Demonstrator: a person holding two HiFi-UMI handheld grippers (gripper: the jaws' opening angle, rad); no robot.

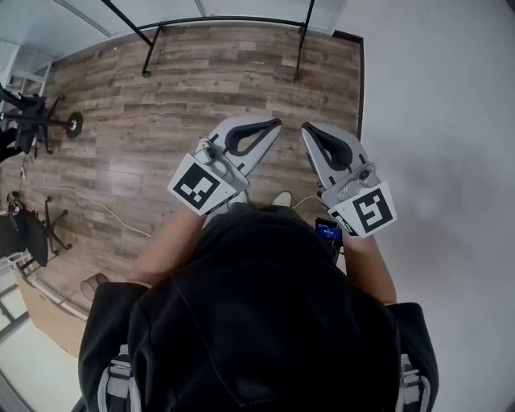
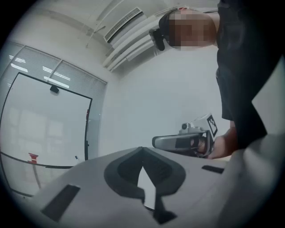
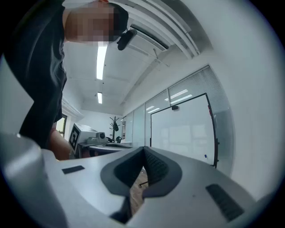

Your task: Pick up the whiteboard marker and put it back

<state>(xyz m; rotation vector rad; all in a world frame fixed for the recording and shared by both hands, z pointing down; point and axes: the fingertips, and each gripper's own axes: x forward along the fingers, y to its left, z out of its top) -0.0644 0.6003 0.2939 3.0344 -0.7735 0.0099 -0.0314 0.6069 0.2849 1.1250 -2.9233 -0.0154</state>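
Observation:
No whiteboard marker shows clearly in any view. A black-framed whiteboard [image 2: 44, 133] hangs on the wall ahead and appears again as the whiteboard [image 3: 182, 133] in the right gripper view. A tiny blue object [image 3: 205, 156] sits low at its edge, too small to identify. I hold both grippers side by side in front of my chest, above the floor. My left gripper [image 1: 276, 125] has its tips together with nothing between them, as its own view of the left gripper [image 2: 142, 150] confirms. My right gripper [image 1: 306, 129] is likewise shut and empty, seen up close as the right gripper [image 3: 143, 149].
Wooden floor [image 1: 161, 121] lies below, a white wall [image 1: 442, 121] close on the right. A black metal frame [image 1: 225, 20] stands ahead. Black stands [image 1: 40, 121] and a cable [image 1: 88, 201] are on the left. A device with a blue screen [image 1: 327, 232] hangs at my waist.

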